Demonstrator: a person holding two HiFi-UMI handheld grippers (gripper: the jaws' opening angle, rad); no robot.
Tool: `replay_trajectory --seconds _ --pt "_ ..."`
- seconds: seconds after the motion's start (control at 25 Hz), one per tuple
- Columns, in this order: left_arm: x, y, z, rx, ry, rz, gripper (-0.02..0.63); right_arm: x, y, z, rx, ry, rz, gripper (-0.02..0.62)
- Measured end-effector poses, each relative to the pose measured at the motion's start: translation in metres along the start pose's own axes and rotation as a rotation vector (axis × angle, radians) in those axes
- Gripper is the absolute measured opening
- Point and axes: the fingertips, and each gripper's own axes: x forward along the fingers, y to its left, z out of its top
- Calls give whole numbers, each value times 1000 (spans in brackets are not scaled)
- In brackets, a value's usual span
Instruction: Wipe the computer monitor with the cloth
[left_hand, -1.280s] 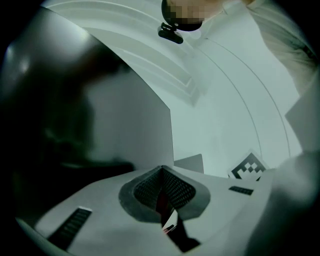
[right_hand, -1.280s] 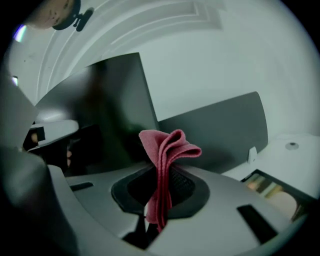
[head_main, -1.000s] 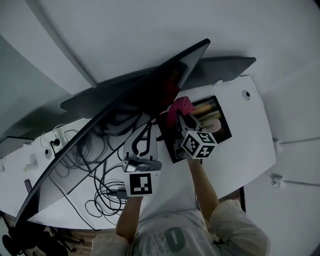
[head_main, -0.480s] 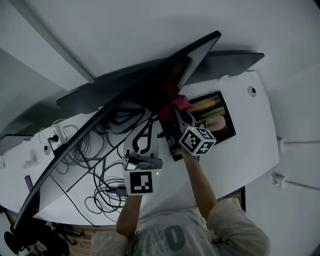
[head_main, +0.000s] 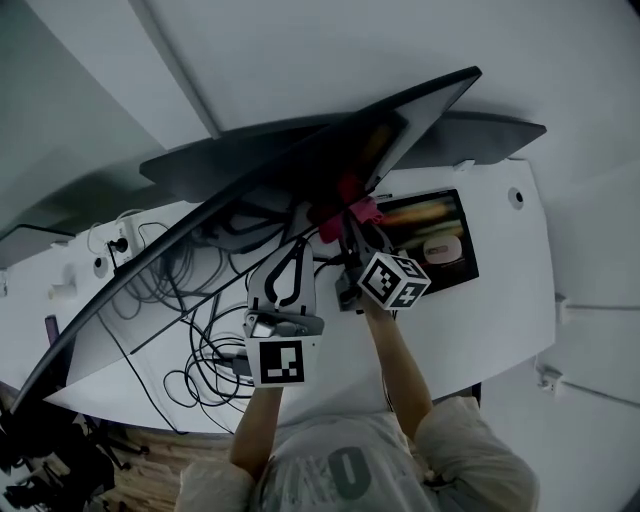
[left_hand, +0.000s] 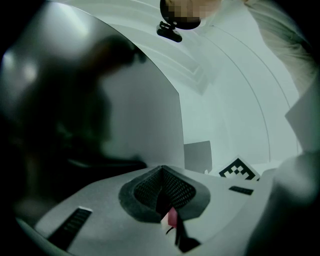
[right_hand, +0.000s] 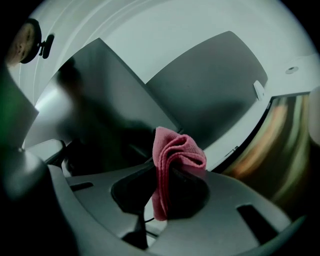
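Looking down: we see a white, smooth desk (head_main: 505, 300) set against pale plain walls (head_main: 350, 50), with a strip of brown wooden floor (head_main: 130, 470) at its near edge.
Desk clutter: loose black cables (head_main: 200, 365) lie tangled on the left half; a black rectangular glossy panel (head_main: 440, 215) lies flat on the right half.
Monitor: the wide, thin, dark flat-screen computer monitor (head_main: 300, 180) (right_hand: 100, 90) stands on the desk with its glossy face toward us.
Monitor axis: in the head view its long axis runs from lower left to upper right.
Second screen: a dark matte flat monitor (head_main: 480, 130) (right_hand: 215, 85) stands behind it, to the right.
Cloth: the pink, soft, folded microfibre cloth (head_main: 355, 205) (right_hand: 175, 150) bunches into rounded folds that point up and away from us, toward the screen.
Cloth place: it sits at the wide monitor's lower edge, near the right end; we cannot tell whether it touches the glass.
Right gripper: the grey plastic right gripper (head_main: 355, 228) (right_hand: 167, 175) has its jaws clamped on the cloth.
Left gripper: the grey left gripper (head_main: 293, 262) (left_hand: 161, 175) has its ribbed jaws together with nothing between them, close to the screen, just left of the right gripper.
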Motion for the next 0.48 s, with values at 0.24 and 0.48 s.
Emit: replay_trajectory --seconds 0.24,0.48 --pt "-36 30 3 22 -3 101 14 1 27 -29 12 59 59 51" --pt "-93 61 -2 27 19 237 14 0 61 -63 44 98 126 51"
